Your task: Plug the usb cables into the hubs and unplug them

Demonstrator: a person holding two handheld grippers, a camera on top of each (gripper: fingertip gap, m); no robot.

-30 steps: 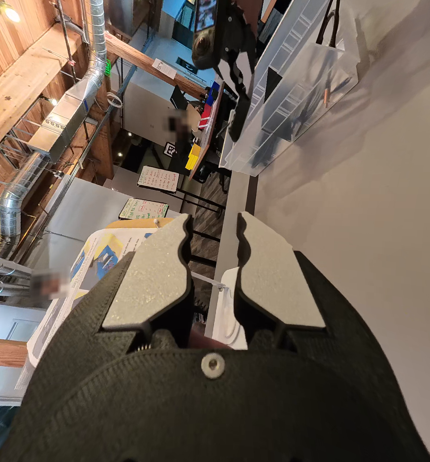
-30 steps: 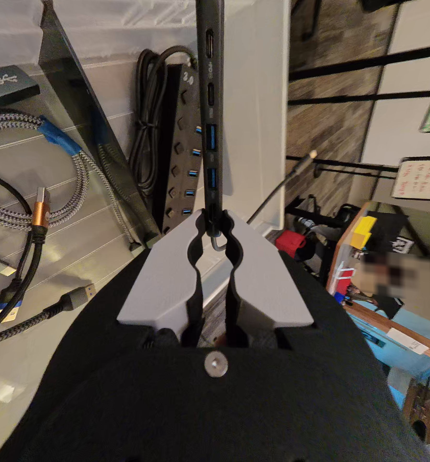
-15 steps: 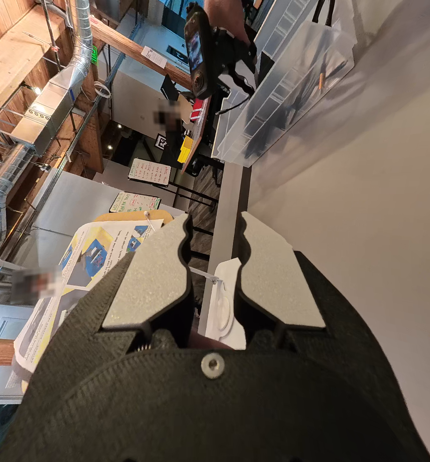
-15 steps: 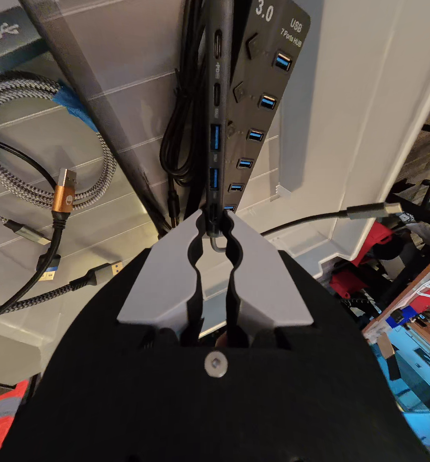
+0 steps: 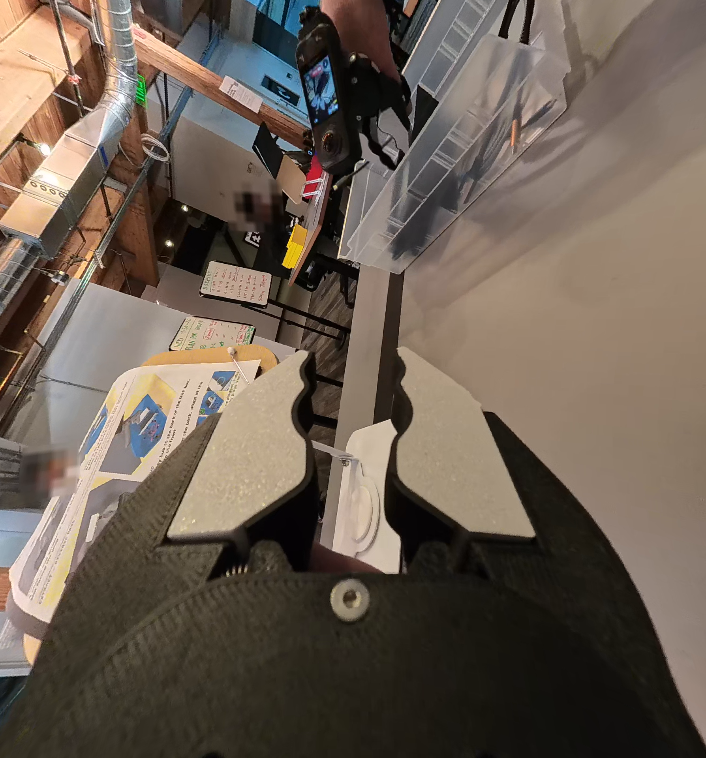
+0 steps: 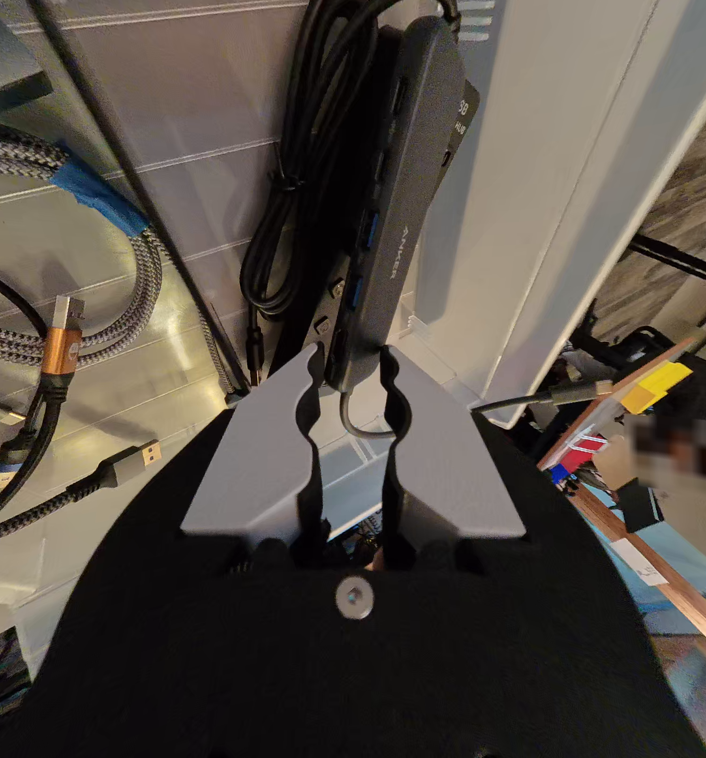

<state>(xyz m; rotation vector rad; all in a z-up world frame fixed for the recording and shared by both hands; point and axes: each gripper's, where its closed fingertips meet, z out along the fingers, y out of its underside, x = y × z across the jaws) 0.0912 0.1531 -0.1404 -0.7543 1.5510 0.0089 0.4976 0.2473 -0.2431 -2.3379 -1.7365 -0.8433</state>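
Observation:
In the right wrist view, a slim grey hub [image 6: 400, 246] lies tilted on a black multi-port hub [image 6: 464, 119] inside a clear bin [image 6: 527, 205]. My right gripper [image 6: 350, 348] is open, and the grey hub's near end sits between its fingertips. The hub's own lead ends in a plug [image 6: 577, 389] hanging outside the bin. A braided cable with an orange-collared plug [image 6: 62, 340], a grey plug [image 6: 134, 459] and a black cable bundle [image 6: 285, 184] lie to the left. My left gripper [image 5: 353, 369] is open and empty above the grey table [image 5: 589, 369], far from the bin [image 5: 445, 197].
The right gripper's body and camera [image 5: 335, 94] show over the bin in the left wrist view. A white flat piece [image 5: 363, 492] is at the table edge. A printed sheet [image 5: 138, 430] and whiteboards [image 5: 236, 283] stand beyond the table. About 45 cm separates my left fingertips from my right.
My right gripper's jaws have spread apart. The grey hub has turned from edge-on to showing its broad face and rests on the black hub. The left gripper has barely moved.

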